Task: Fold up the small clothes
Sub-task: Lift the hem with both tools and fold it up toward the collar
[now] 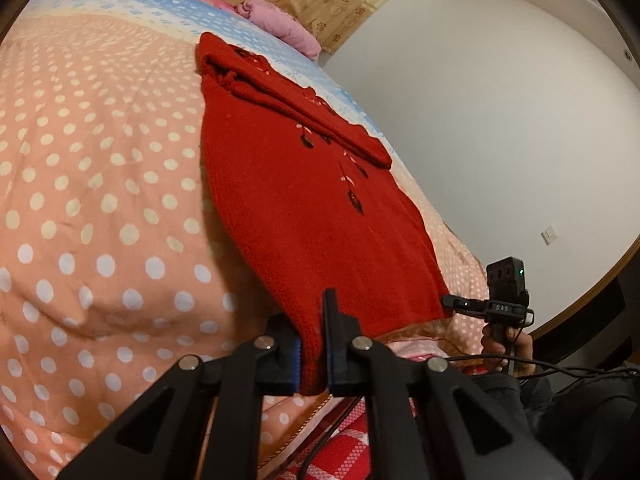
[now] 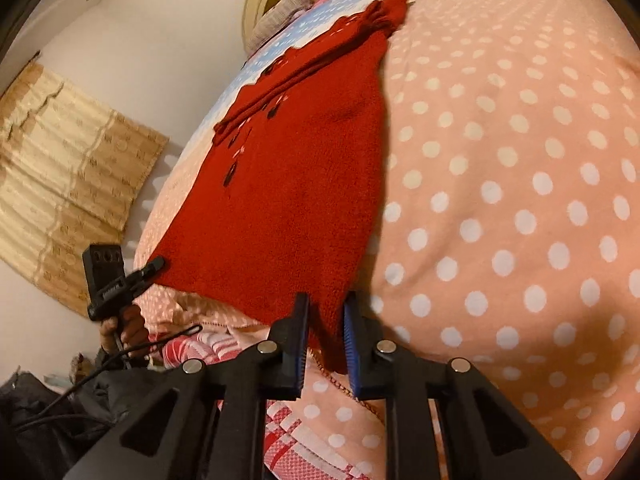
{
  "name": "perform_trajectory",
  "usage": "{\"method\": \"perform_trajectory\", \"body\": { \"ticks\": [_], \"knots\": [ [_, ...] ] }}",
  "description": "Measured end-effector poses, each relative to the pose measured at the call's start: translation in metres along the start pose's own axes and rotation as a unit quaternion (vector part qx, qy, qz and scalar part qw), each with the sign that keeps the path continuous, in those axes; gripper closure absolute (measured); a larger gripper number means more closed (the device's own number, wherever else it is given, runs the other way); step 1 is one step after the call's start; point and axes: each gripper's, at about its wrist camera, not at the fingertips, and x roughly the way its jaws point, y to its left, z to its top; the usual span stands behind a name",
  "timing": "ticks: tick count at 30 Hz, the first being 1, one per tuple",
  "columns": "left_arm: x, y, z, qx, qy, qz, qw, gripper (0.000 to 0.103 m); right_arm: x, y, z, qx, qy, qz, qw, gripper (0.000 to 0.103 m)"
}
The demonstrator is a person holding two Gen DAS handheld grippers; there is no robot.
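Observation:
A red knitted sweater (image 1: pixel 312 200) (image 2: pixel 280 200) lies flat on the bed, its sleeves folded across the upper part. In the left wrist view my left gripper (image 1: pixel 310 332) is shut on the near hem corner, with red knit pinched between its pads. In the right wrist view my right gripper (image 2: pixel 327 312) is closed on the other hem corner, the cloth filling the gap between its pads. Each gripper also shows in the other view: the right gripper (image 1: pixel 450 301) and the left gripper (image 2: pixel 158 264) both sit at the hem's edge, each held by a hand.
A peach quilt with white dots (image 1: pixel 100 200) (image 2: pixel 500 200) covers the bed. A pink pillow (image 1: pixel 280 24) lies at the far end. A red-and-white checked cloth (image 1: pixel 344 452) (image 2: pixel 288 432) hangs at the near bed edge. Cables (image 1: pixel 560 368) trail nearby. A beige curtain (image 2: pixel 60 160) hangs beyond.

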Motion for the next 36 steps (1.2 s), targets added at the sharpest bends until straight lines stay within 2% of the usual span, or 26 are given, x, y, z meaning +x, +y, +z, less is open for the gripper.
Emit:
{"method": "perform_trajectory", "body": {
  "ticks": [4,8,10,12,15,16,19,26,30,36],
  "knots": [
    [-0.004,0.011,0.002,-0.024,-0.006,-0.012,0.9996,0.095,-0.001,0.001,-0.004,-0.012,0.003,-0.013,1.0,0.086],
    [0.0,0.014,0.0,-0.029,0.001,-0.013,0.9995,0.095,0.004,-0.009,-0.005,0.015,0.004,0.019,1.0,0.086],
    [0.0,0.011,-0.001,-0.022,0.001,-0.012,0.9997,0.096,0.003,-0.005,-0.007,0.006,0.002,0.025,1.0,0.087],
    [-0.003,0.006,0.001,-0.011,-0.005,-0.003,0.9999,0.096,-0.002,0.002,-0.007,-0.008,-0.008,0.034,0.999,0.096],
    [-0.011,-0.003,0.006,0.009,-0.019,0.018,0.9996,0.096,-0.021,0.012,-0.002,-0.022,-0.05,0.065,0.996,0.096],
    [-0.014,-0.004,0.008,0.007,-0.026,0.014,0.9995,0.096,-0.026,0.014,-0.001,-0.023,-0.061,0.074,0.995,0.096],
    [-0.021,-0.008,0.016,0.011,-0.045,0.014,0.9988,0.096,-0.04,0.018,0.007,-0.026,-0.093,0.084,0.992,0.096],
    [-0.021,-0.02,0.036,0.037,-0.051,0.032,0.9975,0.096,-0.053,0.025,0.037,-0.027,-0.132,0.075,0.988,0.097],
    [-0.022,-0.025,0.058,0.046,-0.073,0.03,0.9959,0.097,-0.06,0.032,0.06,-0.031,-0.149,0.073,0.986,0.097],
    [-0.023,-0.015,0.088,0.01,-0.107,0.008,0.9942,0.097,-0.068,0.039,0.092,-0.039,-0.177,0.073,0.981,0.097]
  ]
}}
